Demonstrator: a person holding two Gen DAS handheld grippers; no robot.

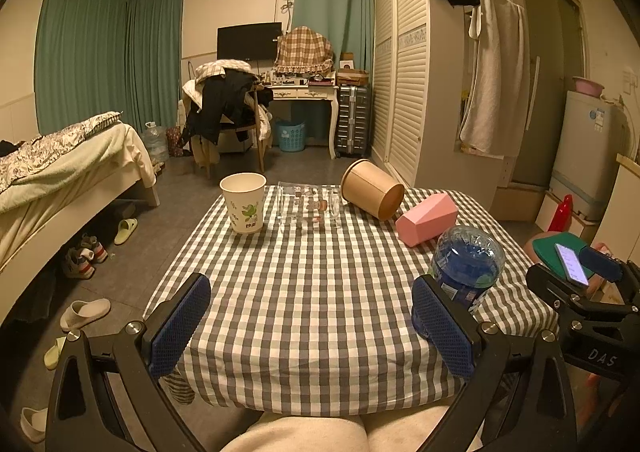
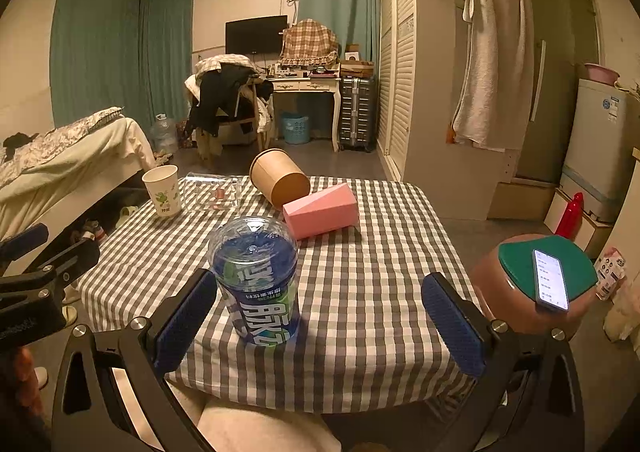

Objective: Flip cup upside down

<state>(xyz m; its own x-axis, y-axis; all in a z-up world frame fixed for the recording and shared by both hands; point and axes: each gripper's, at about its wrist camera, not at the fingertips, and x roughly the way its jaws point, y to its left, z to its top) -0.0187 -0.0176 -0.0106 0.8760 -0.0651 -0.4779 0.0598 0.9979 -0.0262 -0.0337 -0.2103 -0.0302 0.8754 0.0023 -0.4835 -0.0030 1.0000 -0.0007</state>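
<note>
We see both claws spread wide and gripping nothing, the left claw (image 1: pixel 310 326) and the right claw (image 2: pixel 320 322) each showing blue, dimpled rubber pads on black frames. They hover at the near edge of the surface (image 1: pixel 320 292), draped in a soft grey-and-white checked cloth. At its far left corner stands the white paper cup with a green leaf print (image 1: pixel 243 202), upright, mouth up. Beside it lies a clear glass tumbler (image 1: pixel 308 208), then a tipped brown cardboard tub (image 1: pixel 372 190) and a faceted pink box (image 1: pixel 426 218). A glossy blue-labelled plastic cup (image 2: pixel 256 278) stands nearest, just beside the right claw's left pad
</note>
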